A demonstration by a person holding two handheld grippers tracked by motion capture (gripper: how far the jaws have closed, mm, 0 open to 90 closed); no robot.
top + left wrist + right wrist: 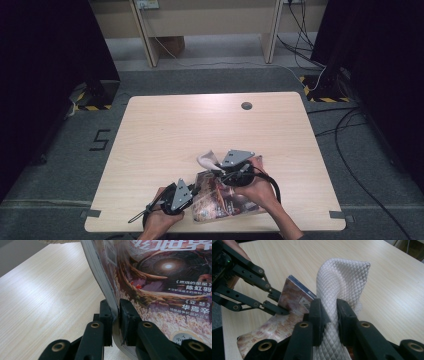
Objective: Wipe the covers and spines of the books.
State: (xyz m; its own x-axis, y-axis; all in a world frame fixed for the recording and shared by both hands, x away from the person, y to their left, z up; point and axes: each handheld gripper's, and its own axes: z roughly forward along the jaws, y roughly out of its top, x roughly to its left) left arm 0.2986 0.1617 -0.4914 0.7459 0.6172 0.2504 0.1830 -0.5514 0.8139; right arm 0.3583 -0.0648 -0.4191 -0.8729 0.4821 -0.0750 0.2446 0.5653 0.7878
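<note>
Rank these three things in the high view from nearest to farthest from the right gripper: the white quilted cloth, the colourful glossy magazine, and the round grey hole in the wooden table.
Measured from the right gripper:
1. White quilted cloth, pinched between its jaws, just up-left of it.
2. Colourful glossy magazine, directly below it, toward the near table edge.
3. Round grey hole, far up near the table's back edge.

The magazine [160, 282] has a glossy printed paper cover, its page edges matt; the cloth [342, 282] beside it is white, quilted in a diamond pattern, probably soft fabric; the table [165, 125] beneath is pale, smooth wood-grain; the jaws are matt black plastic.
</note>
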